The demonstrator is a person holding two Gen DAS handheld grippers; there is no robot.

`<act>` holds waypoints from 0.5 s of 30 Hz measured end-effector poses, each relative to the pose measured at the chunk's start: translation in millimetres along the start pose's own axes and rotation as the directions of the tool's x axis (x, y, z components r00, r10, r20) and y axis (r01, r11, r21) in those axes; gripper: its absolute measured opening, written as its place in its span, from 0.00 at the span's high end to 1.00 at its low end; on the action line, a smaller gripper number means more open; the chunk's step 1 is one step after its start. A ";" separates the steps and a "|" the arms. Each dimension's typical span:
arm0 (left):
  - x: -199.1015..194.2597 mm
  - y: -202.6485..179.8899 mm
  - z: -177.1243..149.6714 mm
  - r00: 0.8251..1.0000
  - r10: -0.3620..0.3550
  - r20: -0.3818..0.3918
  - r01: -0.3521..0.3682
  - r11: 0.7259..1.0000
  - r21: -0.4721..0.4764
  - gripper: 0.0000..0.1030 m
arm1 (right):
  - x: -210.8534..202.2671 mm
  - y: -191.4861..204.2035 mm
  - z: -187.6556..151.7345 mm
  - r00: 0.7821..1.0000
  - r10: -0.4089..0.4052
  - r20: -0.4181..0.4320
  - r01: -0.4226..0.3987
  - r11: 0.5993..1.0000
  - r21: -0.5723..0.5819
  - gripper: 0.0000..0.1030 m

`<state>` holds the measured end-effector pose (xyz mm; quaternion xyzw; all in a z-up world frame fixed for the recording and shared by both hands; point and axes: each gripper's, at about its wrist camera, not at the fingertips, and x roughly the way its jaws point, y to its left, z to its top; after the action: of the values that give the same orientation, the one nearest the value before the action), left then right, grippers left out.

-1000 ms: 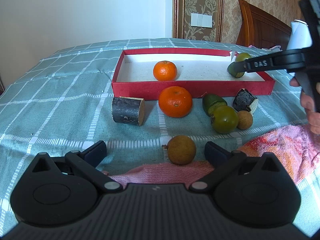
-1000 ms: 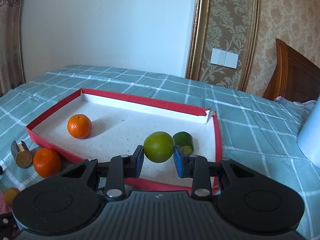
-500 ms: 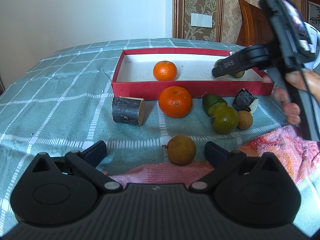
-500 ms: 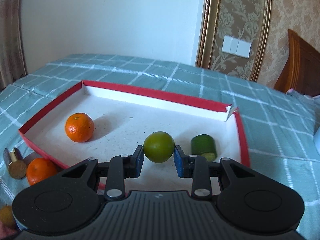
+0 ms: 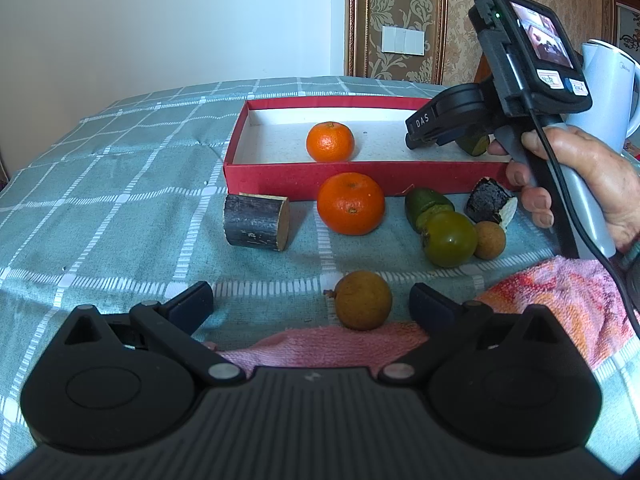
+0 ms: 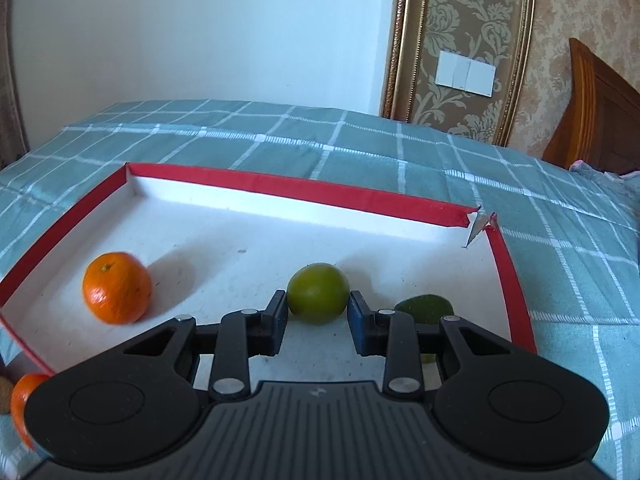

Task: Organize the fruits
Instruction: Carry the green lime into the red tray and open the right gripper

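My right gripper (image 6: 317, 316) is inside the red box (image 6: 296, 196), low over its white floor, shut on a green round fruit (image 6: 317, 298). In the left wrist view it (image 5: 424, 136) hangs over the box's right part. An orange (image 6: 117, 293) lies in the box at the left, and a green cut piece (image 6: 425, 308) at the right. My left gripper (image 5: 310, 306) is open, low over the cloth, with a brown round fruit (image 5: 363, 300) between its fingertips. In front of the box (image 5: 280, 174) lie an orange (image 5: 351, 203), a green fruit (image 5: 450, 239), a green piece (image 5: 428, 203) and a small brown fruit (image 5: 490, 239).
A dark wooden log piece (image 5: 256, 222) lies left of the orange and a black chunk (image 5: 490, 202) at the right. A pink towel (image 5: 560, 292) covers the near right of the checked cloth. A white kettle (image 5: 608, 88) stands behind the right hand.
My right gripper has carried the green fruit leftward and down into the box, close to its floor. My left gripper has not moved.
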<state>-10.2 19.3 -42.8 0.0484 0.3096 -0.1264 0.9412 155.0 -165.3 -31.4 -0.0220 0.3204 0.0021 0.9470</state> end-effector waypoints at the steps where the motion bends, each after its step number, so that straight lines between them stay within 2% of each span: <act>1: 0.0 0.0 0.0 1.000 0.000 0.000 0.000 1.000 0.000 0.00 | 0.4 -1.2 0.2 1.000 0.002 0.000 -0.002 1.000 0.007 0.69; 12: 0.0 0.0 0.0 1.000 0.000 0.000 0.000 1.000 0.000 0.00 | -0.9 -1.3 -2.2 1.000 0.007 0.008 -0.007 1.000 -0.010 0.69; 14: 0.0 0.1 0.0 1.000 0.000 0.000 0.000 1.000 0.000 0.00 | -2.2 -0.3 -2.7 1.000 0.003 0.009 -0.003 1.000 -0.018 0.66; 15: 0.1 0.0 0.0 1.000 0.000 0.000 0.000 1.000 0.000 0.00 | -2.8 0.1 -3.5 1.000 -0.005 0.010 0.005 1.000 -0.021 0.58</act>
<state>-10.2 19.3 -42.9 0.0485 0.3096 -0.1264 0.9412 150.7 -165.2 -32.4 -0.0325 0.3154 0.0033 0.9484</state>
